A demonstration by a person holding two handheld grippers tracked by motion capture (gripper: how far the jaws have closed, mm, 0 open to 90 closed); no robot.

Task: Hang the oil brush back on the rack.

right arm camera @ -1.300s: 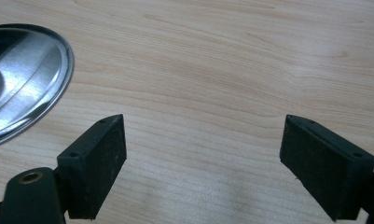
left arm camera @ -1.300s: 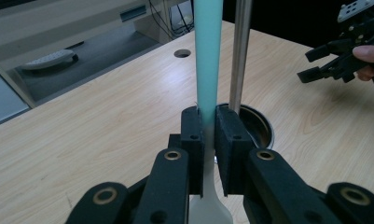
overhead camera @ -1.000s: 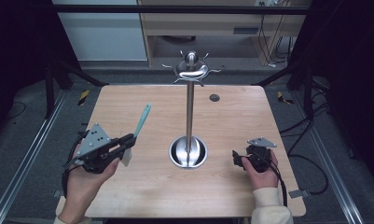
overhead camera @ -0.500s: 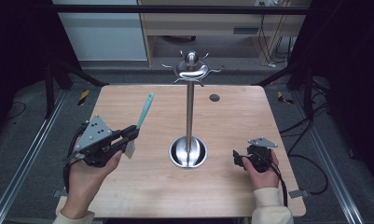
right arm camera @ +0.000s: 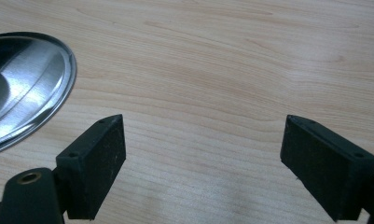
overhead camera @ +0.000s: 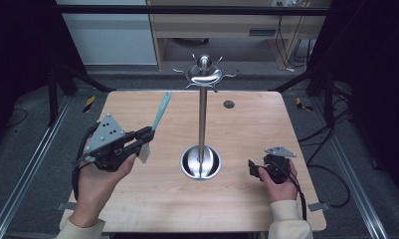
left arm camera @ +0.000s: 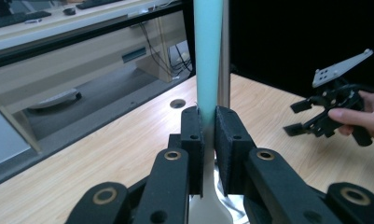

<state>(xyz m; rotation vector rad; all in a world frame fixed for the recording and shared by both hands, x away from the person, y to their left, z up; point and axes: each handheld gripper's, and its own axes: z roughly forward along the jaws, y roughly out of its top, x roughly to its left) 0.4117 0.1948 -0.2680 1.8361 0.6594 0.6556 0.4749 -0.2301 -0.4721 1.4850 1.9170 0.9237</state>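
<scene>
L gripper (overhead camera: 146, 133) was clamped on a teal-handled utensil (overhead camera: 160, 110), jaws pinched tight on the neck where the teal handle met a pale, whitish head; in the left gripper view the handle (left arm camera: 208, 51) rose straight up between the pads (left arm camera: 192, 140), w/ the pale head end dropping below them. Which kind of utensil it was, couldn't tell, the head being mostly hidden. From the high view it was held up off the table (overhead camera: 237, 214), left of centre, handle tilted up and away from the person, pointing roughly toward the steel hanging stand (overhead camera: 202, 114). That stand had a round dish base (overhead camera: 200, 163) mid-table and a ring of small hooks (overhead camera: 205, 77) at the top of its pole, none of them carrying anything. R gripper (overhead camera: 253, 169) sat low near the right front of the table, jaws wide apart and holding nothing; its own view looked down on bare wood w/ the base's rim (right arm camera: 31, 88) at left. Judged step: carry phase, utensil already lifted and being brought to the stand for hanging. Next move prob. called for raising the L gripper well higher, since the hooks stood above the handle tip, then swinging the handle end to one hook on the near-left side. Whether the handle had a hanging hole wasn't visible, so alignment would need care. R gripper could steady the base if the pole wobbled.
</scene>
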